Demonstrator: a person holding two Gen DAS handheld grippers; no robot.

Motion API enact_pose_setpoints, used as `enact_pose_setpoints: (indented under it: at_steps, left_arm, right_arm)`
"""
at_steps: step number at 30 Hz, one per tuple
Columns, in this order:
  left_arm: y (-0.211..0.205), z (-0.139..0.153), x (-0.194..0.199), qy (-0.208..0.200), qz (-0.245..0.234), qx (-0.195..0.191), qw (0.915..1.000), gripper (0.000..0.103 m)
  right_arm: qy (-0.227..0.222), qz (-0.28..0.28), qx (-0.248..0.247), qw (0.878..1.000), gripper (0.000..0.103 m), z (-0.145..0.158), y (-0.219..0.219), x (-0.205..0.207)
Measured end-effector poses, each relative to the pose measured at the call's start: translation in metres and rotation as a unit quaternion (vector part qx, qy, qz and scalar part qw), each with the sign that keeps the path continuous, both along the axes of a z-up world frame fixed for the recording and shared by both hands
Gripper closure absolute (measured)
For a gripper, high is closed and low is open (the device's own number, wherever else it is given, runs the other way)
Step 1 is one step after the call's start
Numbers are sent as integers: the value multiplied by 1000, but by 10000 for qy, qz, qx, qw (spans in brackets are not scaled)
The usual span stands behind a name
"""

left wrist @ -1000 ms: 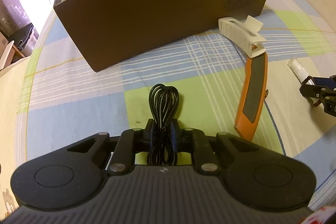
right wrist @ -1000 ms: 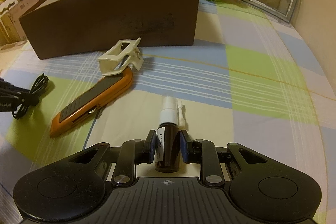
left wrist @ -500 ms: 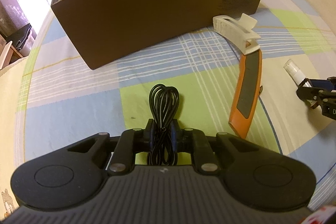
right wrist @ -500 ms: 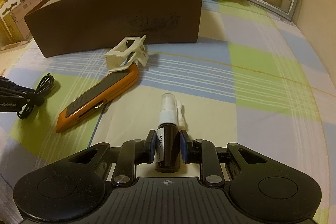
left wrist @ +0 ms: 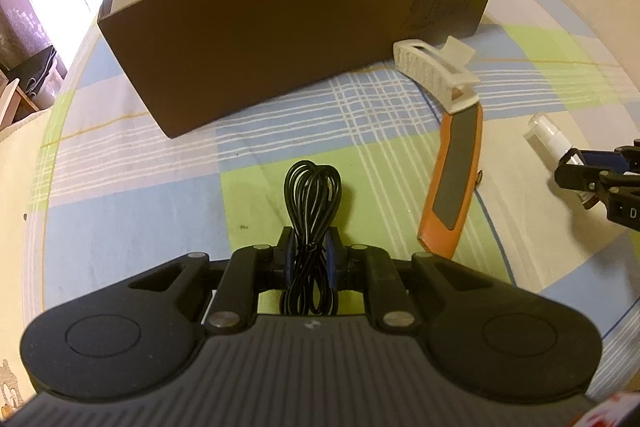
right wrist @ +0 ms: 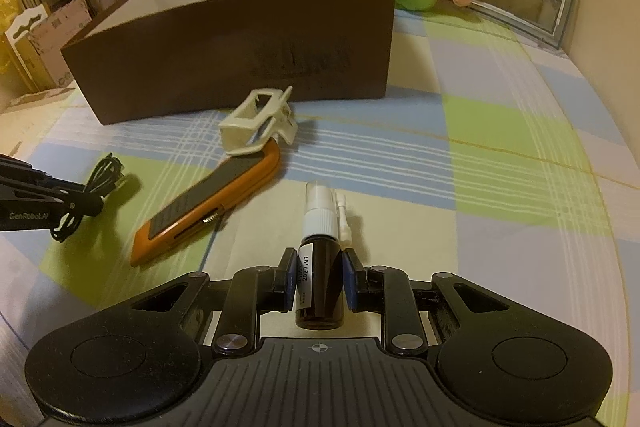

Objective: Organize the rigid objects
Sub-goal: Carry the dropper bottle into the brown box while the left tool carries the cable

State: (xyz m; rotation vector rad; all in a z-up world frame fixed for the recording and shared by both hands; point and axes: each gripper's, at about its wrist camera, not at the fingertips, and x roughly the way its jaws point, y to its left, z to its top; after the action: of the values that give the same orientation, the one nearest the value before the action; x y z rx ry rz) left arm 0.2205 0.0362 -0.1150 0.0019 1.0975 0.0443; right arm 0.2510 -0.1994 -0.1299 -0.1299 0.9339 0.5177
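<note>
Looking along the left gripper (left wrist: 308, 259): jaws pinched on a black cable (left wrist: 311, 211) bundle, gripped near its tied middle, loops poking out ahead over the checked cloth (left wrist: 140, 187) and tails trailing back under the body. Ahead, the open brown box (left wrist: 280, 39), white inside, nothing visible in it from here. To the right, a white clip (left wrist: 434, 75) resting on the tip of an orange cutter (left wrist: 454, 183), just beside the box wall. Far right, the right gripper with its bottle.

Risk here: soft loops sagging or snagging on the box rim during the carry, since only the middle is clamped; loose strands slipping free of a narrow pinch.

Looking along the right gripper (right wrist: 318, 283): jaws closed on a dark spray bottle (right wrist: 319, 267), pads on its labelled body, white nozzle pointing forward, base toward the camera. Whether the bottle is clear of the cloth cannot be told. Clip and cutter lying between bottle and box (right wrist: 240, 67); left gripper (right wrist: 86, 207) and cable (right wrist: 102, 183) at far left, well apart.

Risk here: round, smooth body rotating or sliding in the pads if tilted; bottle or gripper knocking the clip off the cutter on a low path to the box; both hands reaching the box together and colliding.
</note>
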Motion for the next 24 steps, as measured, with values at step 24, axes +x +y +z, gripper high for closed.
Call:
enact_pose_setpoints:
  at_steps: [24]
  left_arm:
    - [-5, 34, -2, -384, 83, -29, 9992, 91]
  right_arm:
    - [-282, 395, 294, 9984, 83, 27, 20, -3]
